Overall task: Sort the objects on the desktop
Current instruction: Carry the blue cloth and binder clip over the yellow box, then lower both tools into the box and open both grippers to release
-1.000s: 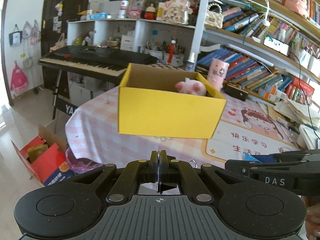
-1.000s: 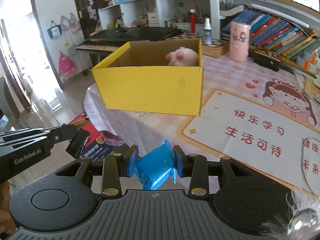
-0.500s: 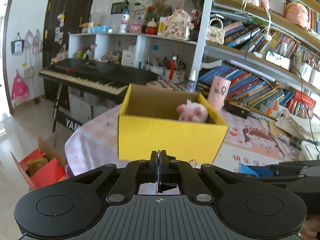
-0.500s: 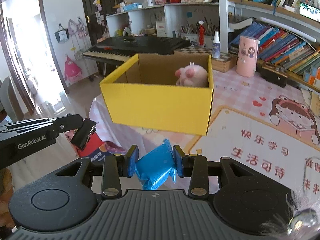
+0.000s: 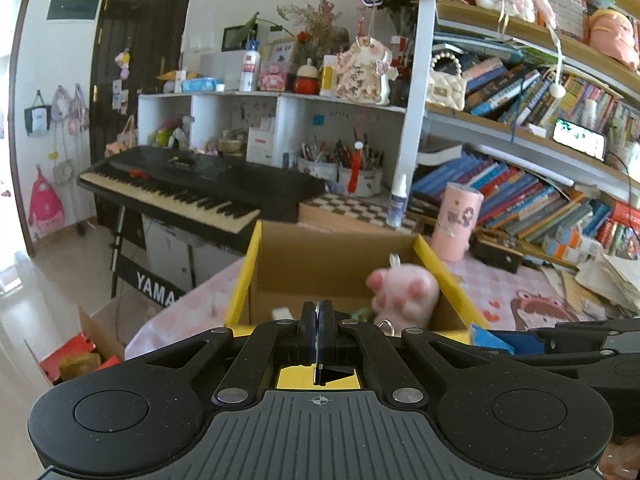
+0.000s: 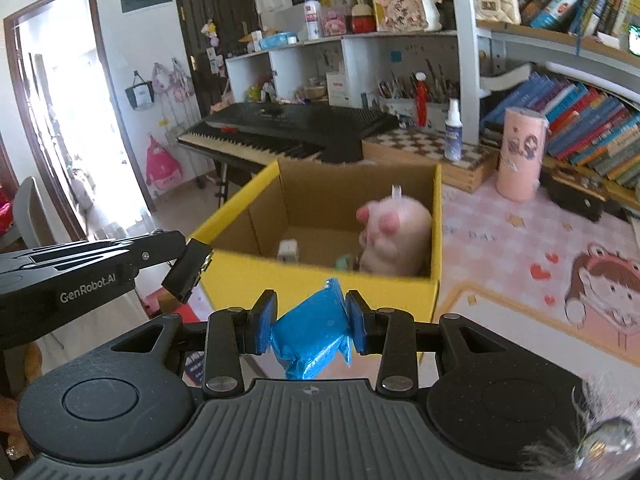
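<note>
Pink tablecloth (image 6: 500, 216), centre frame: right gripper (image 6: 310, 322) clamps soft, light blue packet (image 6: 310, 334) mid-body; left gripper (image 5: 317, 334) closed, empty.

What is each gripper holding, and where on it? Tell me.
The right gripper pinches the blue packet across its middle. The left gripper is shut on nothing.

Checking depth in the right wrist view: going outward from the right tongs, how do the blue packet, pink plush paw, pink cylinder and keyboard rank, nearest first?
1. Blue packet, clamped in the right tongs.
2. Pink plush paw, inside the yellow box, right side.
3. Pink cylinder, on the table's far right.
4. Keyboard, beyond the table, left.
</note>
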Tool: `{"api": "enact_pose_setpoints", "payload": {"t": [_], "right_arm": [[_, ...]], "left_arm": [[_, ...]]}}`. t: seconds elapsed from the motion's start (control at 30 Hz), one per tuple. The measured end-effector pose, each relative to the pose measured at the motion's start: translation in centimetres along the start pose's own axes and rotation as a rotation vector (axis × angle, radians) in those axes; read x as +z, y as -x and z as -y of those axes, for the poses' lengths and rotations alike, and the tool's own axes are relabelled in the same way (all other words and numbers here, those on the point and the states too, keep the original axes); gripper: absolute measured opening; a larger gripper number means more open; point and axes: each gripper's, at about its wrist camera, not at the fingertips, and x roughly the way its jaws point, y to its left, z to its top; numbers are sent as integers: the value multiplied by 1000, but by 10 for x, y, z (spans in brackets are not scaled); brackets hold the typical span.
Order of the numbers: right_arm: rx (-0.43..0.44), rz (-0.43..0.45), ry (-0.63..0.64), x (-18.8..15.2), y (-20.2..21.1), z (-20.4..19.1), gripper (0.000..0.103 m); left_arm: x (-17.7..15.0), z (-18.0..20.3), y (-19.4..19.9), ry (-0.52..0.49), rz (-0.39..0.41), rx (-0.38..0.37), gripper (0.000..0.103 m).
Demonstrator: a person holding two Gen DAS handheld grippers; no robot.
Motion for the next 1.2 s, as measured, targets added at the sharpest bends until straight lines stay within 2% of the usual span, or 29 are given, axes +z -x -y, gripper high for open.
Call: {"api": "enact_pose_setpoints", "payload": {"t": [0.2,0.33,0.47,0.8,1.07,1.2], "right_arm": [[47,20,63,31,-32,11,35],[75,4,99,45,-58,20,35],[102,-65,106,51,-89,32,35],[164,-261,264,56,-153,36,35],[202,-314,378,61,-168,27,35],[209,-321,411,61,-172,25,35]], "left_arm": [[19,3,-32,5,15,39,0],[25,5,-60,4,-18,49,0],[25,5,-88,13,-77,56,0],[13,-3,-144,57,-245,69,0],[10,-2,-159,62,-293,67,0],[8,-6,-166,95,-332,31,1]]}}
